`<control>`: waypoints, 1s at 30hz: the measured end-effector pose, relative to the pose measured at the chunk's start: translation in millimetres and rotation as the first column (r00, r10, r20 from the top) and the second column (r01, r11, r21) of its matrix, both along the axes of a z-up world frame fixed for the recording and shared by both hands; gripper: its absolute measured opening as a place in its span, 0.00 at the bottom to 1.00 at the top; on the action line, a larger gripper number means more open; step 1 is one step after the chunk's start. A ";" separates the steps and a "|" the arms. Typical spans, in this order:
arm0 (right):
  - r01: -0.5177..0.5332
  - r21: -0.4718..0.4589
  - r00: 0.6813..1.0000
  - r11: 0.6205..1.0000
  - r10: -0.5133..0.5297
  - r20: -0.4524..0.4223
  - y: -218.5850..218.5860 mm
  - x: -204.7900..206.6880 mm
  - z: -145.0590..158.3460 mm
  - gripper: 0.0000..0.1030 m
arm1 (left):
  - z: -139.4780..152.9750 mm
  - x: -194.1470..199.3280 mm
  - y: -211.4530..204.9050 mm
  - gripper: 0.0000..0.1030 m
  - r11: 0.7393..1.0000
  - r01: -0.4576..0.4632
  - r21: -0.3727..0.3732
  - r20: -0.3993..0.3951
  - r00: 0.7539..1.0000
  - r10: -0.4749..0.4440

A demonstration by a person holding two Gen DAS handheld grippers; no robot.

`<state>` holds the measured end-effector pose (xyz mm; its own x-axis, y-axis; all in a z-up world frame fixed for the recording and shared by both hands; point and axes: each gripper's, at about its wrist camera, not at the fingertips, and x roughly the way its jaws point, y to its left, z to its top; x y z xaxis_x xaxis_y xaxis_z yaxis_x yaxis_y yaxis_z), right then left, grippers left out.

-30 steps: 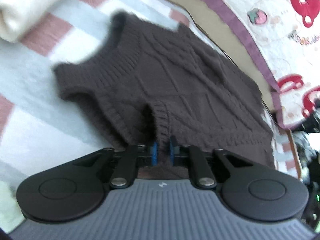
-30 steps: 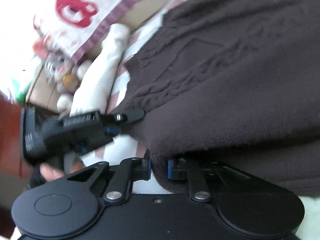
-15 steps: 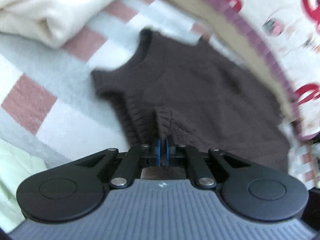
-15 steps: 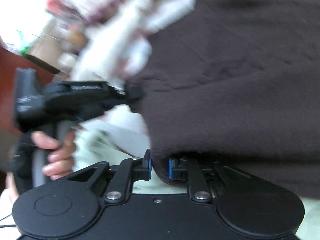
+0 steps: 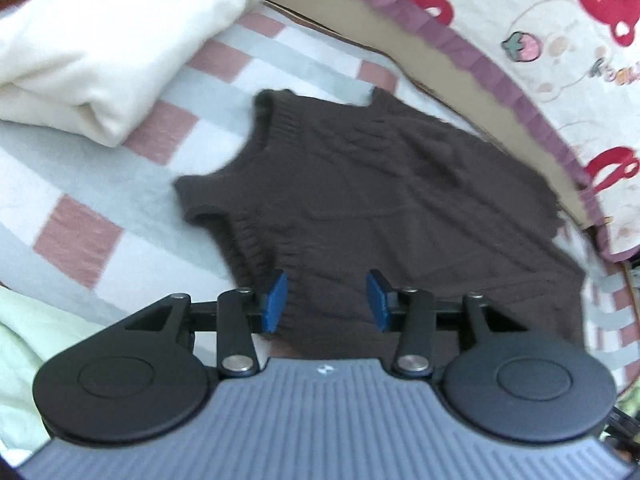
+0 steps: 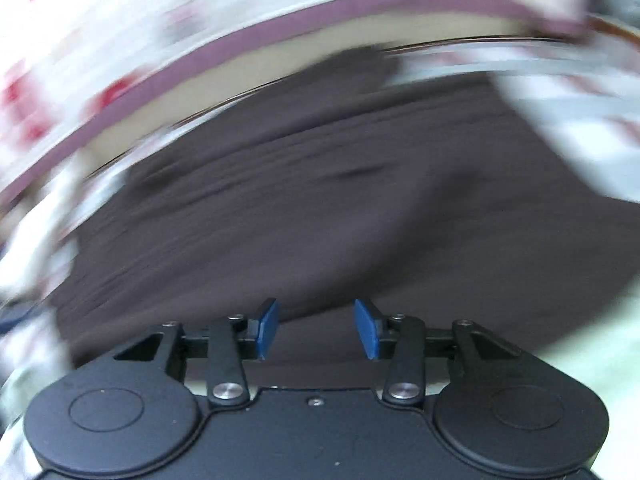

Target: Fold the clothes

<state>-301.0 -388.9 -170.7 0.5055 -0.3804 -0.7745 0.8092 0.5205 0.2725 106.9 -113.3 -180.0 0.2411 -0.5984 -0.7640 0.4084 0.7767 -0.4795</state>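
Note:
A dark brown knitted vest [image 5: 392, 200] lies flat on a checked pink, white and grey sheet [image 5: 132, 184], neck opening toward the upper left. My left gripper [image 5: 326, 300] is open just above the vest's near edge by an armhole, holding nothing. In the right wrist view the vest [image 6: 320, 220] fills the middle, blurred by motion. My right gripper [image 6: 316, 328] is open over its near edge and empty.
A folded cream garment [image 5: 112, 40] lies at the upper left. A pale green cloth [image 5: 16, 344] is at the lower left. A cartoon-print quilt with a purple border [image 5: 540, 52] runs along the far side past a tan strip.
Both grippers were shut on the vest's edge and have opened and let it go. The vest now lies flat. The right view has swung round and is blurred.

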 end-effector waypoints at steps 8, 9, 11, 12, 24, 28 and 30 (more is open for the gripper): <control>0.382 0.039 0.923 0.923 -0.383 0.032 -63.4 -86.0 -15.4 0.49 | -32.6 -14.6 23.1 0.40 0.980 -0.186 -0.074 -0.249 0.955 0.163; 0.391 0.025 0.920 0.920 -0.391 0.017 -63.0 -81.2 -18.2 0.49 | -35.9 -16.2 25.7 0.40 0.978 -0.195 -0.078 -0.276 0.947 0.167; 0.424 0.004 0.906 0.906 -0.424 0.000 -65.6 -78.9 -22.8 0.49 | -38.1 -21.5 22.4 0.41 0.983 -0.177 -0.055 -0.282 0.947 0.154; 0.437 0.005 0.899 0.899 -0.437 0.000 -65.8 -78.4 -24.6 0.49 | -38.1 -25.0 17.8 0.42 0.987 -0.153 -0.039 -0.270 0.953 0.137; 0.516 -0.039 0.854 0.856 -0.518 -0.049 -67.0 -110.7 -18.5 0.61 | -53.1 -43.7 -35.4 0.48 0.998 0.010 0.056 -0.235 0.972 0.003; 0.533 0.036 0.845 0.845 -0.534 0.007 -79.9 -114.1 -27.7 0.62 | -58.3 -36.9 -38.6 0.49 0.997 0.025 0.072 -0.217 0.976 -0.008; 0.522 0.027 0.853 0.853 -0.522 0.018 -84.5 -107.2 -33.6 0.59 | -59.1 -34.1 -40.6 0.51 0.997 0.036 0.074 -0.202 0.979 -0.021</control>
<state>-408.2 -473.4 -204.2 0.2553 -0.5777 -0.7753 0.9535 0.0174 0.3010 72.8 -153.8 -239.1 0.0619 -0.5402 -0.8393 0.3326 0.8040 -0.4930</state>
